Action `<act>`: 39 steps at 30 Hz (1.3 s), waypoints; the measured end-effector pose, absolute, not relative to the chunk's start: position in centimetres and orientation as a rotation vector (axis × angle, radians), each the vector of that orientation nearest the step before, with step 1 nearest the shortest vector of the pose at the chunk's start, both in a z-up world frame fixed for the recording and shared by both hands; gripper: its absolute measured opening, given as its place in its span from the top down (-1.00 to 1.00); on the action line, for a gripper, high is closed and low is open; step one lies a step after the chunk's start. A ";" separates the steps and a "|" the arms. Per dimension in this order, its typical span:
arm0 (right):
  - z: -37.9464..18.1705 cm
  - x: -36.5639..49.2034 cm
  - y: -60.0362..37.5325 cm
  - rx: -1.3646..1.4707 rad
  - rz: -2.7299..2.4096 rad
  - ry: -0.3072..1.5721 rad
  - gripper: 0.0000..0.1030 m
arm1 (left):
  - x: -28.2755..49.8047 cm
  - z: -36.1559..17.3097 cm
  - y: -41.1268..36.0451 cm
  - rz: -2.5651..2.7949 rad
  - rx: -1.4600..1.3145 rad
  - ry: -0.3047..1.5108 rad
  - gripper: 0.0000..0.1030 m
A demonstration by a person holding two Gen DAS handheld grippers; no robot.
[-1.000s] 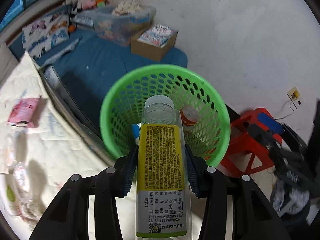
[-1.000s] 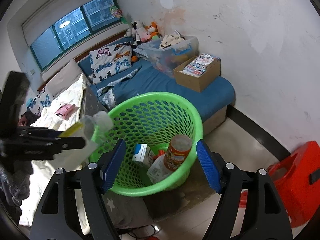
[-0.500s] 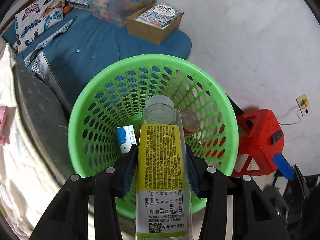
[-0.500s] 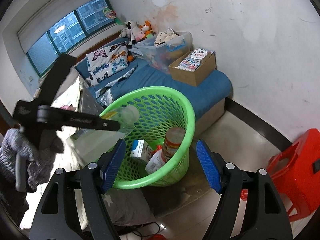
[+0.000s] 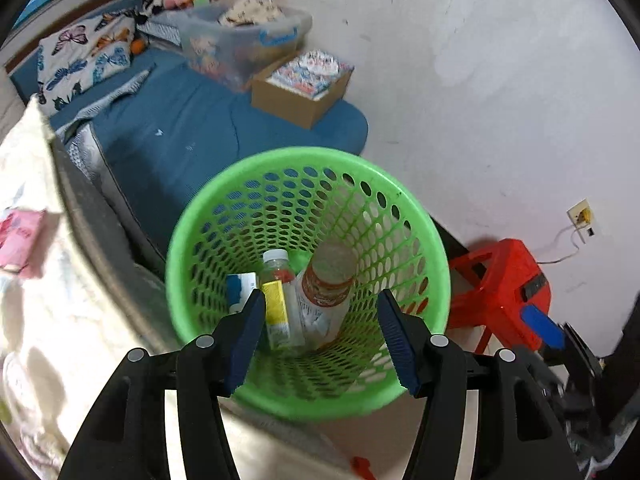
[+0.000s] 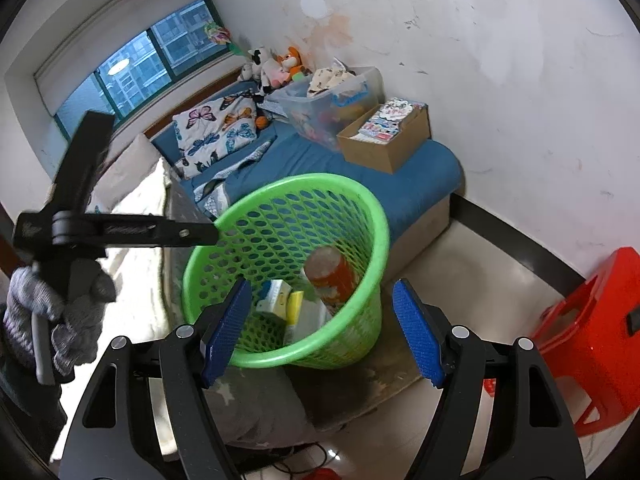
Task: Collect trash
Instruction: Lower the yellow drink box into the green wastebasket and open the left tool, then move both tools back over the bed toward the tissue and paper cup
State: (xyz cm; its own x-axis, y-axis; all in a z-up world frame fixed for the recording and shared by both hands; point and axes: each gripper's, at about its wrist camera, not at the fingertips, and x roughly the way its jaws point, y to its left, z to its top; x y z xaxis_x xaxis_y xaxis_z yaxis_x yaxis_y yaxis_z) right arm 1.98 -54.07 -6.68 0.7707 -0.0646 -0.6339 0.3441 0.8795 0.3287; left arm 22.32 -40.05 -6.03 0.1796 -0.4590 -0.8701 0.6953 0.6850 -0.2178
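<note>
Room: white wall (image 5: 480,80), blue mattress (image 5: 192,136) behind your green basket (image 5: 432,240).
Bottle: your yellow-labelled bottle (image 5: 278,312) lies inside the basket, beside an orange-labelled bottle (image 5: 330,284).
Left gripper (image 5: 322,340): your jaws are opening above the basket, nothing between them.
Right gripper (image 6: 322,326): spread, empty.

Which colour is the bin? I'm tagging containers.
Bright green, perforated all over; the bin shows best in the left wrist view.
</note>
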 end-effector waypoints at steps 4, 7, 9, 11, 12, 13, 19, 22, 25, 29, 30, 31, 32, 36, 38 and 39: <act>-5.7 2.3 -52.5 0.425 -0.199 0.648 -0.42 | 21.0 -4.5 -36.0 -0.801 0.216 1.074 -0.09; -4.8 2.8 -51.1 0.396 -0.165 0.648 -0.45 | 20.2 -3.8 -32.7 -0.772 0.186 1.051 -0.09; -4.4 3.2 -50.1 0.376 -0.144 0.644 -0.47 | 19.6 -3.3 -30.7 -0.757 0.171 1.030 -0.09; -3.9 3.7 -48.9 0.358 -0.115 0.640 -0.47 | 19.1 -3.0 -28.4 -0.732 0.153 1.006 -0.09; -3.8 4.0 -48.5 0.352 -0.104 0.640 -0.47 | 18.8 -2.8 -27.0 -0.721 0.135 1.000 -0.09; -3.6 4.2 -48.0 0.346 -0.090 0.640 -0.47 | 18.6 -2.7 -25.9 -0.707 0.124 0.996 -0.09; -2.8 6.1 -44.5 0.307 -0.010 0.641 -0.51 | 17.6 -2.2 -19.1 -0.612 0.074 0.953 -0.09; -2.5 7.3 -42.7 0.283 0.026 0.647 -0.51 | 17.4 -2.0 -15.6 -0.555 0.047 0.936 -0.09; -2.5 8.3 -40.8 0.262 0.067 0.659 -0.51 | 17.4 -2.0 -11.9 -0.497 0.001 0.931 -0.09; -2.8 9.9 -37.6 0.232 0.132 0.683 -0.51 | 17.4 -2.3 -7.6 -0.420 -0.054 0.926 -0.09; -2.8 10.2 -36.9 0.226 0.144 0.687 -0.51 | 17.4 -2.4 -6.3 -0.397 -0.071 0.925 -0.09; -2.9 10.5 -36.1 0.220 0.161 0.691 -0.51 | 17.6 -2.5 -5.5 -0.382 -0.083 0.925 -0.09; -3.0 10.9 -35.3 0.215 0.179 0.697 -0.51 | 17.5 -2.6 -4.9 -0.369 -0.092 0.925 -0.09; -3.4 12.3 -32.3 0.198 0.240 0.716 -0.51 | 17.3 -3.0 -2.2 -0.320 -0.121 0.925 -0.09; -3.8 12.9 -30.6 0.181 0.273 0.730 -0.51 | 17.1 -3.2 -1.1 -0.300 -0.140 0.925 -0.09; -4.0 13.2 -29.8 0.175 0.289 0.737 -0.51 | 17.1 -3.3 -0.8 -0.295 -0.146 0.926 -0.09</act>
State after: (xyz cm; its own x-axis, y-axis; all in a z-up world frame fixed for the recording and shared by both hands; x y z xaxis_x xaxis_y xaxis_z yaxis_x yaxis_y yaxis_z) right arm 13.24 -29.84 -3.97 0.7033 0.3191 -0.6352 -0.1968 0.9461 0.2573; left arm 17.09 -0.76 -3.32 0.5646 -0.3118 -0.7642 0.1872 0.9501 -0.2494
